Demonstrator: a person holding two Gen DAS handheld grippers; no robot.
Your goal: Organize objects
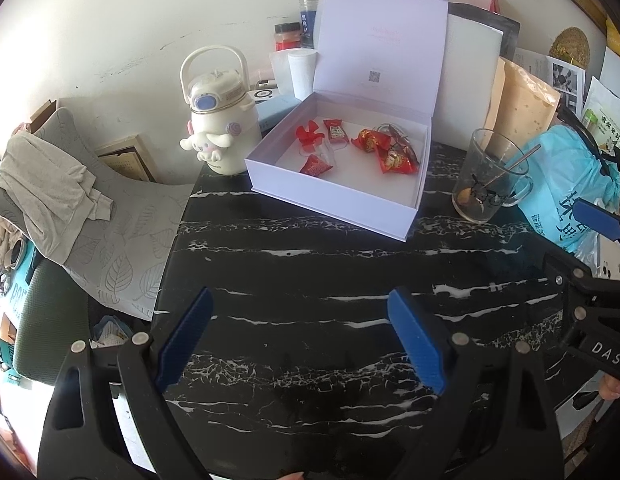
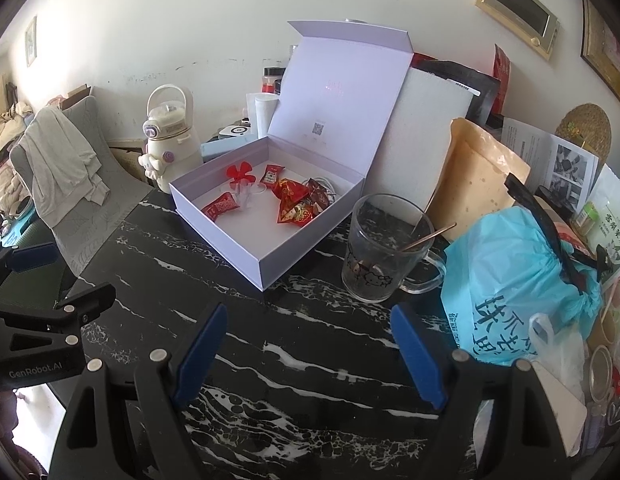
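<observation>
A white gift box (image 1: 329,200) stands open on the black marble table (image 1: 310,272), its lid (image 1: 377,52) upright. Inside lie several red candy packets (image 1: 389,152), a red flower-shaped piece (image 1: 310,134) and a coiled white cable, hard to make out. The box also shows in the right wrist view (image 2: 238,248), with the packets (image 2: 294,204) in it. My left gripper (image 1: 300,332) is open and empty above bare table, well short of the box. My right gripper (image 2: 310,348) is open and empty, near the table's front, right of the left one.
A white cartoon kettle-shaped bottle (image 1: 220,128) stands left of the box. A glass mug with a spoon (image 2: 383,248) stands right of it. A blue plastic bag (image 2: 513,288), a tan pouch (image 2: 473,184) and papers crowd the right side. A chair with grey cloth (image 1: 58,196) is at left.
</observation>
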